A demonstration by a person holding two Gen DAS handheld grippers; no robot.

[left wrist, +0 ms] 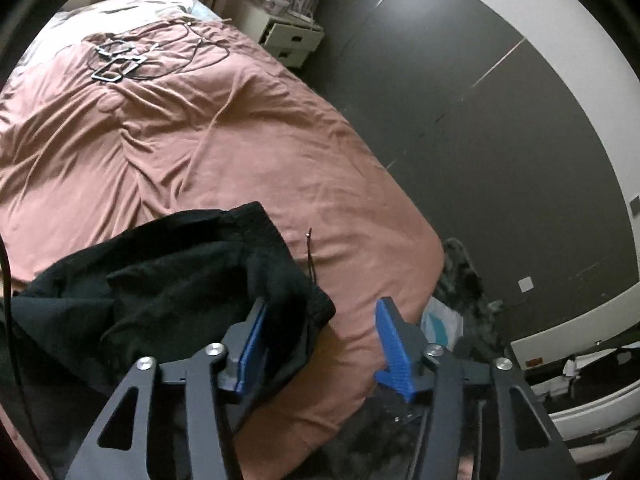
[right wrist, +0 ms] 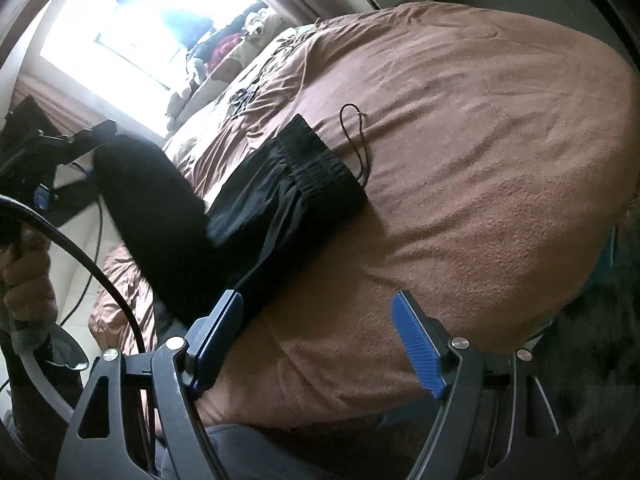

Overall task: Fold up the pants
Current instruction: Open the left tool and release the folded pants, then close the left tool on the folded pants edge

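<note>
The black pants (left wrist: 160,280) lie bunched at the near edge of the bed, elastic waistband toward the middle. My left gripper (left wrist: 322,308) stands open over that waistband corner. Cloth rests against its left blue pad (left wrist: 250,344), while the right pad is clear of it. In the right wrist view the pants (right wrist: 280,200) stretch from the ribbed waistband (right wrist: 320,160) down to the left, with the drawstring (right wrist: 358,140) looped on the cover. My right gripper (right wrist: 317,298) is open above the bedspread, its left finger beside the pants' edge, nothing between its pads.
A pink-brown bedspread (left wrist: 200,140) covers the bed. Cables and metal frames (left wrist: 116,60) lie at its far end. A white nightstand (left wrist: 288,36) stands beyond. A dark rug (left wrist: 468,280) lies beside the bed. A hand (right wrist: 24,280) and a black cable (right wrist: 100,272) are at the left.
</note>
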